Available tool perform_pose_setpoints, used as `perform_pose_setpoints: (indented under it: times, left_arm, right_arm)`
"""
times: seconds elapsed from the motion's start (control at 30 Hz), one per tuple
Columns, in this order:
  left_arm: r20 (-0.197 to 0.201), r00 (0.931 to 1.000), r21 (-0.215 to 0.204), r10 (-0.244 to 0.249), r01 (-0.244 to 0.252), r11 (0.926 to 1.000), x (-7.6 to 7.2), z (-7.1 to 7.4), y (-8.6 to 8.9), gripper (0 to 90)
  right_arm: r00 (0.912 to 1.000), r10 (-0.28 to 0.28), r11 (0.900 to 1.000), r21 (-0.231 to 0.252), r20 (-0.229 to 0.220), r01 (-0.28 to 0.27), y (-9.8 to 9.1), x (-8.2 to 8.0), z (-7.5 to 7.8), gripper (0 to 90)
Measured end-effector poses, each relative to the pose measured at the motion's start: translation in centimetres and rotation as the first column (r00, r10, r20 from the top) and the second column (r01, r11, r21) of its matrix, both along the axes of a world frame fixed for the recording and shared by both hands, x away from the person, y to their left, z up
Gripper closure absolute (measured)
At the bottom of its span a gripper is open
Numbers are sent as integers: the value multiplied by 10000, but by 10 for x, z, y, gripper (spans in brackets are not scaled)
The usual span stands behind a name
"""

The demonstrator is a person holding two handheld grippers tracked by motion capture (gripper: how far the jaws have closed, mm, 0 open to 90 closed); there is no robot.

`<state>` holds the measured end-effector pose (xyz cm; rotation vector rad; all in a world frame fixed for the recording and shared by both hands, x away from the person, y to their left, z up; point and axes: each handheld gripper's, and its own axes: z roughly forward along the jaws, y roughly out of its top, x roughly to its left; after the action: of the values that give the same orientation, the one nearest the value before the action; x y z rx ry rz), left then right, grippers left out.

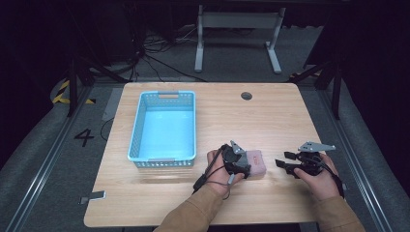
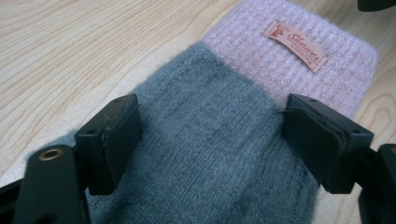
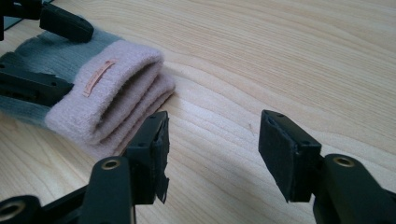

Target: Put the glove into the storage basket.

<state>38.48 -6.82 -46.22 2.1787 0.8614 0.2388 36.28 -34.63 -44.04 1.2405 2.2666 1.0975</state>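
A folded knit sock, grey with a pink cuff and a small tan label, lies flat on the wooden table near the front edge. My left gripper straddles its grey part, one black jaw at each side, and the pads do not visibly squeeze the fabric. In the high view the left gripper covers the sock's left end. My right gripper stands open over bare wood just right of the cuff, with nothing between its jaws; from above, the right gripper sits a short gap from the sock.
A light blue plastic basket stands on the left half of the table. A round cable hole sits near the table's far edge. Beyond the table are a desk frame and floor cables.
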Motion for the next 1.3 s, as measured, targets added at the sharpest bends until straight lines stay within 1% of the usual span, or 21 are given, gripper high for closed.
perform_pose_setpoints:
  times: [0.1, 0.13, 0.23, 0.27, 0.33, 0.37, 0.43, 0.47, 0.53, 0.63, 0.67, 0.77, 0.97, 1.0, 1.07, 1.13, 1.17, 1.27, 1.3]
  left_arm:
    - [69, 10000, 207, -45, 44, 9998, -2, 1, -2, 239]
    - [25, 10000, 288, -90, 89, 9995, -3, 1, -2, 249]
    - [90, 9999, 320, -56, 53, 9995, -3, 1, -2, 278]
    - [107, 9999, 335, -49, 45, 9994, -4, 2, -2, 301]
    - [144, 9999, 142, -91, 89, 9999, -6, 2, 0, 438]
    - [175, 9998, 132, -102, 100, 9999, -7, 1, 1, 464]
    - [247, 9997, -21, -70, 70, 10000, -8, 0, 1, 531]
    - [233, 9996, 9, -126, 126, 9999, -8, 1, 1, 557]
    - [305, 9993, -74, -202, 204, 9998, -9, 1, 2, 629]
    - [377, 9986, 2, -367, 367, 9993, -10, 1, 2, 693]
    - [404, 9983, 31, -411, 411, 9992, -10, 2, 2, 704]
    - [314, 9987, -9, -411, 412, 9992, -12, 4, 2, 734]
    - [134, 9981, -106, -602, 603, 9981, -13, 13, 3, 760]
    - [176, 9981, -163, -588, 591, 9981, -14, 15, 3, 761]
    - [231, 9971, -158, -721, 725, 9972, -15, 21, 4, 761]
    - [345, 9967, -73, -734, 736, 9973, -17, 27, 5, 762]
    - [395, 9958, -78, -822, 825, 9966, -17, 30, 6, 762]
    - [475, 9955, -166, -822, 831, 9964, -19, 37, 8, 762]
    - [435, 9954, -154, -853, 860, 9962, -20, 40, 9, 762]
  right_arm:
    - [10000, 13, 10000, 10, -16, -13, 0, 0, 0, 441]
    - [10000, 14, 10000, 13, -2, -14, 0, 0, 0, 441]
    - [10000, 20, 10000, 18, 29, -20, 1, -1, 0, 441]
    - [10000, 25, 10000, 18, 31, -25, 1, -1, 0, 441]
    - [10000, 39, 10000, 12, 55, -39, 1, -1, 1, 441]
    - [9999, 41, 10000, 28, 98, -41, 1, -1, 1, 441]
    - [9999, 59, 9999, 83, 131, -60, -1, -1, 1, 441]
    - [9999, 19, 10000, 83, 142, -20, -1, -1, 1, 442]
    - [9999, -13, 10000, 82, 134, 12, -2, -1, 1, 442]
    - [9999, -15, 10000, 62, 118, 14, -1, -1, 1, 442]
    - [9999, -7, 10000, 59, 117, 6, -2, -1, 1, 442]
    - [9999, -20, 10000, 34, 122, 20, -2, 0, 0, 445]
    - [9999, -48, 10000, 41, 109, 48, -4, 1, -1, 446]
    - [9999, -55, 10000, 41, 109, 55, -4, 1, -1, 447]
    - [9999, -63, 10000, 5, 100, 63, -4, 1, -1, 455]
    - [10000, -22, 9999, -137, 76, 23, -4, 2, -2, 476]
    - [10000, -1, 9998, -201, 55, 2, -5, 3, -3, 480]
    - [10000, -5, 9998, -200, 58, 6, -4, 5, -4, 480]
    - [10000, -13, 9998, -204, 37, 14, -4, 5, -4, 480]
